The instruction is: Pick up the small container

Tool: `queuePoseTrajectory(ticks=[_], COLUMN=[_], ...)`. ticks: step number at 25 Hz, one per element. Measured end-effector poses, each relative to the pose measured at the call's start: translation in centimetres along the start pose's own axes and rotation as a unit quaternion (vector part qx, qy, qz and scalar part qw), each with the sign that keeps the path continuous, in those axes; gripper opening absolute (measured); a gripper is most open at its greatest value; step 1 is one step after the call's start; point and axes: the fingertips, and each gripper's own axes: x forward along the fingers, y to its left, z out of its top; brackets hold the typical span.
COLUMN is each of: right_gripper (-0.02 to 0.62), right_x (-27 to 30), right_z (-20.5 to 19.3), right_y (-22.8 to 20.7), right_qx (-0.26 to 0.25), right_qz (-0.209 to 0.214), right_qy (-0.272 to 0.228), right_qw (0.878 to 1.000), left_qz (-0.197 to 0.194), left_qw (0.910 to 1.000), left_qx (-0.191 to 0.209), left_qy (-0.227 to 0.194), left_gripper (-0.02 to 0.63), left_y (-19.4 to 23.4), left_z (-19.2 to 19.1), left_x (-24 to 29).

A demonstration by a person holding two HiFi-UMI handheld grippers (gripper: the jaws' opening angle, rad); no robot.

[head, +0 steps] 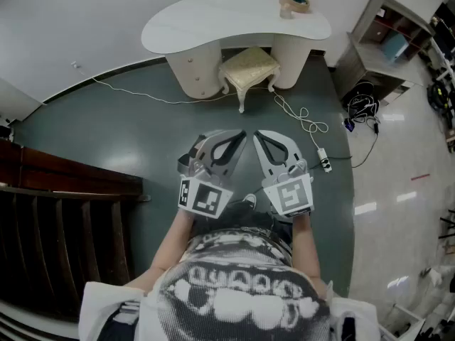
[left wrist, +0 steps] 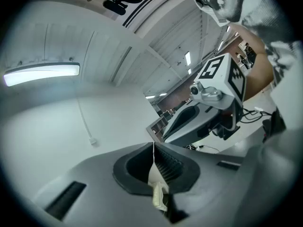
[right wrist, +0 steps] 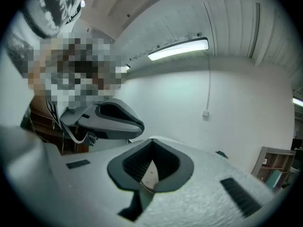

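The jaws of the left gripper [left wrist: 153,161] are pressed together with nothing between them, and so are those of the right gripper [right wrist: 150,166]. Both are held close to the person's body. The small container [head: 293,1] stands far away on the white desk [head: 213,21]. The approach is not yet begun, I think. Next the person must get near it and open one gripper.

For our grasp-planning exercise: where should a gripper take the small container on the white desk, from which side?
The small container stands upright near the right end of the white desk, toward its far edge: likely grip across its round side wall, jaws level, from the desk's front.
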Motion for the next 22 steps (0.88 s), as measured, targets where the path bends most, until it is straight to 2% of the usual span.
queuePoseTrajectory(ticks=[10,16,22], right_gripper=[0.003,0.003,0.003], right_x=[-1.6,-1.2,-0.9], right_z=[-1.3,-2.4,-4.5], right_y=[-2.2,-3.2,-6.0], right_qx=[0.01,0.02,0.027], right_qz=[-0.024,-0.021,-0.037], right_qy=[-0.017,0.004,0.021], right_qw=[1.0,1.0,0.999], left_qz=[-0.003,-0.002,-0.021], left_qw=[0.9999,0.9997,0.9995], left_qx=[0.002,-0.01,-0.014], left_qy=[0.011,0.022,0.017], left_gripper=[0.005,0.005,0.005], left_y=[-1.4,-1.1,-1.1], left_z=[0.5,-0.5,-1.1], left_x=[0.9,1.8,5.6])
